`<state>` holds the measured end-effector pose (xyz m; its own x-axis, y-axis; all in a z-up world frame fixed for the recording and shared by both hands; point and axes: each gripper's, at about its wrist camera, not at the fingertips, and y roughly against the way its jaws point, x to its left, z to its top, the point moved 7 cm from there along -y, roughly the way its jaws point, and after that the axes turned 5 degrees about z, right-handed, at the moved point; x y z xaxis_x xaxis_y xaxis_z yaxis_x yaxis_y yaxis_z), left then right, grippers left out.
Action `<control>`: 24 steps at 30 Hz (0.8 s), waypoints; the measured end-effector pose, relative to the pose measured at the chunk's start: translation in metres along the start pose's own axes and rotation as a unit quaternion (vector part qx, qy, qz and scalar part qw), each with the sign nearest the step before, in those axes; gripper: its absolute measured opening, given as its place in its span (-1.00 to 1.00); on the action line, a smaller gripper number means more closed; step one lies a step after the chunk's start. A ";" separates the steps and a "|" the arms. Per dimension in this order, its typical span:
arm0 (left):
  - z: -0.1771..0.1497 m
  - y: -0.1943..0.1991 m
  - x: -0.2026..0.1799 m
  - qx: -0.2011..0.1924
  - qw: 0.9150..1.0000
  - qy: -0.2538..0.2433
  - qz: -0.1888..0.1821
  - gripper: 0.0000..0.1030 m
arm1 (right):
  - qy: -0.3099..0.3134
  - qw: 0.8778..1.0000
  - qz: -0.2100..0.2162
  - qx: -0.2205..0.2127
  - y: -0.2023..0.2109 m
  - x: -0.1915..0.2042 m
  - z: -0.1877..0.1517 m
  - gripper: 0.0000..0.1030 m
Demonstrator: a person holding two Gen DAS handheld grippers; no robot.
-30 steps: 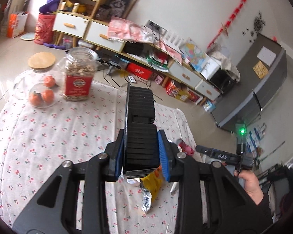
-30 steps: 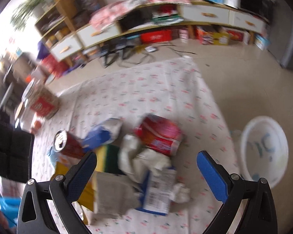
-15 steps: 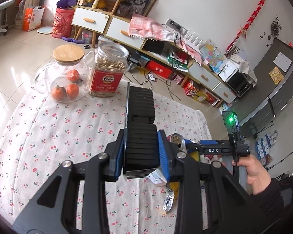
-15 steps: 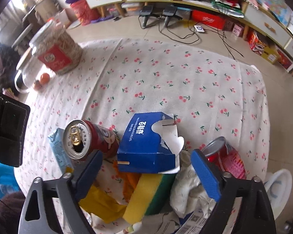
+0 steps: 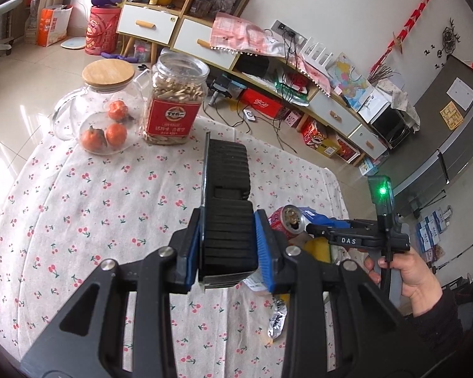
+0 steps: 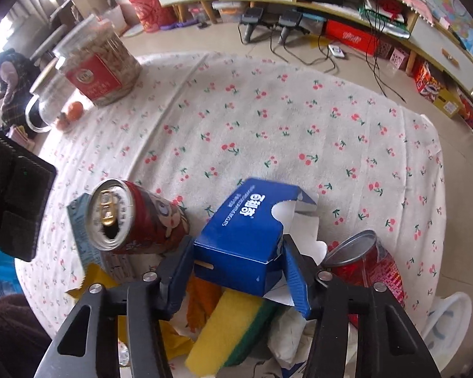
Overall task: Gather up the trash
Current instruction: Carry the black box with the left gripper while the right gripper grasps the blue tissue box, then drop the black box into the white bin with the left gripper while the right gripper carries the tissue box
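A heap of trash lies at the near edge of the cherry-print tablecloth (image 6: 268,119): an opened red can (image 6: 132,217), a blue cardboard box (image 6: 252,217), a second red can (image 6: 369,264), a yellow-green sponge (image 6: 233,324) and crumpled paper (image 6: 287,330). My right gripper (image 6: 236,252) points down over the heap. Its jaws are closing, with both blue pads against the sides of the blue box. My left gripper (image 5: 227,245) hovers over the table, shut on a black ribbed block (image 5: 227,189). In the left wrist view a hand holds the right gripper (image 5: 312,228) at the heap.
A seed jar (image 5: 173,104) and a glass jug with oranges (image 5: 101,110) stand at the table's far left. A foil wrapper (image 5: 277,318) lies near the front edge. A white bin (image 6: 447,321) sits on the floor at right. Shelves and drawers line the wall.
The right gripper swung over the heap and came down. Its wide-open jaws narrowed around the blue box. The left gripper kept hold of the black block and barely moved.
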<state>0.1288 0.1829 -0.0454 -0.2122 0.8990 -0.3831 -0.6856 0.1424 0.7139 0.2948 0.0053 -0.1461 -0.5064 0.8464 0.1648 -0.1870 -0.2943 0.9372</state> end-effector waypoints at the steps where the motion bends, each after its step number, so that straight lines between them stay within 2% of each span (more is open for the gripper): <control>1: 0.000 0.001 -0.002 -0.003 1.000 -0.001 -0.003 -0.34 | 0.003 1.000 -0.004 -0.007 0.006 0.000 -0.001 0.06; 5: 0.001 0.006 -0.013 -0.012 1.000 -0.006 -0.014 -0.34 | -0.006 0.999 -0.007 -0.040 0.032 -0.006 -0.008 0.04; 10: -0.005 0.011 -0.036 -0.012 0.999 -0.011 -0.045 -0.34 | -0.017 0.997 -0.012 -0.074 0.066 -0.013 -0.025 0.04; 14: -0.012 0.016 -0.062 -0.015 0.997 -0.035 -0.067 -0.34 | -0.029 0.994 -0.022 -0.099 0.094 -0.023 -0.049 0.04; 19: -0.031 0.013 -0.100 0.002 0.993 -0.061 -0.101 -0.34 | -0.062 0.990 -0.026 -0.126 0.121 -0.044 -0.083 0.04; 24: -0.048 0.008 -0.142 0.014 0.987 -0.112 -0.113 -0.34 | -0.114 0.983 -0.017 -0.144 0.141 -0.076 -0.127 0.04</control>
<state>0.1201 0.0362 -0.0134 0.1046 0.9118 -0.3972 -0.6773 0.3577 0.6428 0.2001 -0.1570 -0.0654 -0.3011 0.9254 0.2303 -0.4477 -0.3504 0.8227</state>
